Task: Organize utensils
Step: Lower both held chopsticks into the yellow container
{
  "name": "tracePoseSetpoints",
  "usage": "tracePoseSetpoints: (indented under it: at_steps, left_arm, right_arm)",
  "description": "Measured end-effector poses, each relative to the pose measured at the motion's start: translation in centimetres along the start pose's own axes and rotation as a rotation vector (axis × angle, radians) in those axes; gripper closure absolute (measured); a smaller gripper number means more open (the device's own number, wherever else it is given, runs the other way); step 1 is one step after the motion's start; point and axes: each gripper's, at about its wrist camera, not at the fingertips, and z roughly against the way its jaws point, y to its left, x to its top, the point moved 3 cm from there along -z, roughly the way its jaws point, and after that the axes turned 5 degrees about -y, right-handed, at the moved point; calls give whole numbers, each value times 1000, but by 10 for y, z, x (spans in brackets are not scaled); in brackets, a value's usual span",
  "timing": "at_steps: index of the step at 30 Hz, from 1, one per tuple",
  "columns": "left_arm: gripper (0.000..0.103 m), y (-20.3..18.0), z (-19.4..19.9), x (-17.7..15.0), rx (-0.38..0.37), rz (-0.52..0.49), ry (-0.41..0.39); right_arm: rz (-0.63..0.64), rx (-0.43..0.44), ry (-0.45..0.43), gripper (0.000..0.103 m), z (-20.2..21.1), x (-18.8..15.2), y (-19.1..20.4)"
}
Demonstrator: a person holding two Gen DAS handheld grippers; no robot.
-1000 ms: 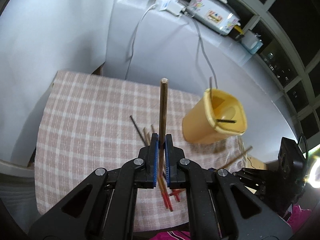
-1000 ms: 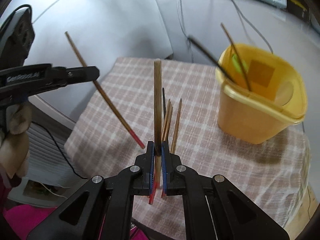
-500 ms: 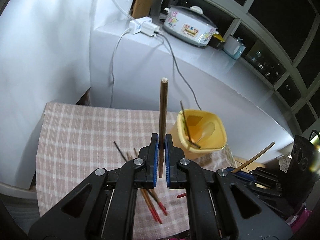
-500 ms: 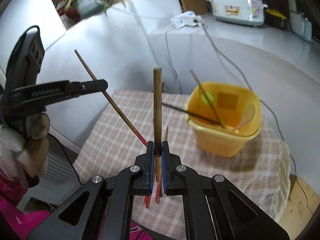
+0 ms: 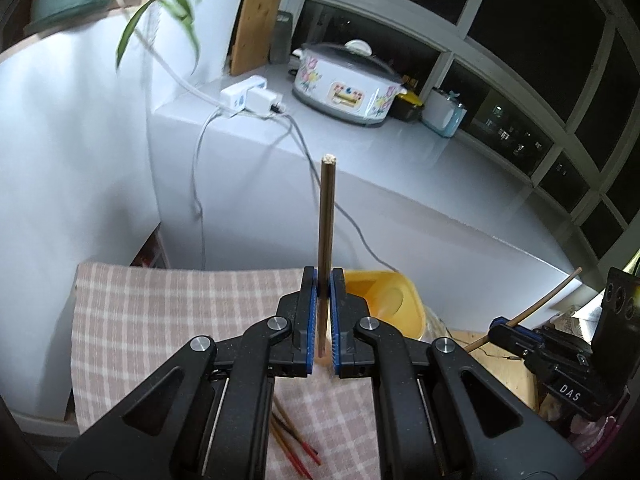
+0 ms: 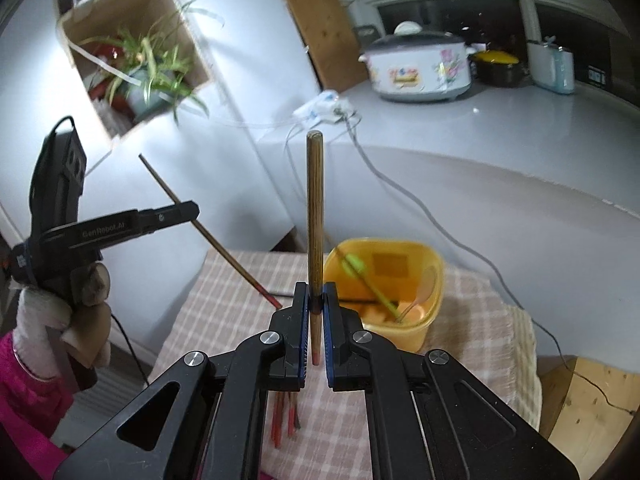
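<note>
Left tongs (image 5: 324, 312) clamped on brown chopstick (image 5: 327, 216); right tongs (image 6: 316, 320) clamped on red-tipped chopstick (image 6: 314, 216), above yellow bin (image 6: 434, 280).

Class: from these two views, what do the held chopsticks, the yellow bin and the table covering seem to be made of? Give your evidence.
Chopstick in right gripper: likely wood, visible brown grain, red tip.
Chopstick in left gripper: probably wood or bamboo, matte, fibrous cut end.
Yellow bin: probably plastic, smooth and slightly translucent.
Checked cloth: woven fabric, draping at the edge.
</note>
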Motion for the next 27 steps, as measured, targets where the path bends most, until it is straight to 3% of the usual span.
tracePoseSetpoints:
  at_steps: [10, 27]
  left_arm:
    - [99, -23, -25, 13, -50, -32, 3]
    - [99, -32, -77, -11, -9, -90, 98]
  right_arm:
    - [-14, -78, -81, 98, 6, 25, -22]
    - [-22, -159, 6, 98, -44, 9, -52]
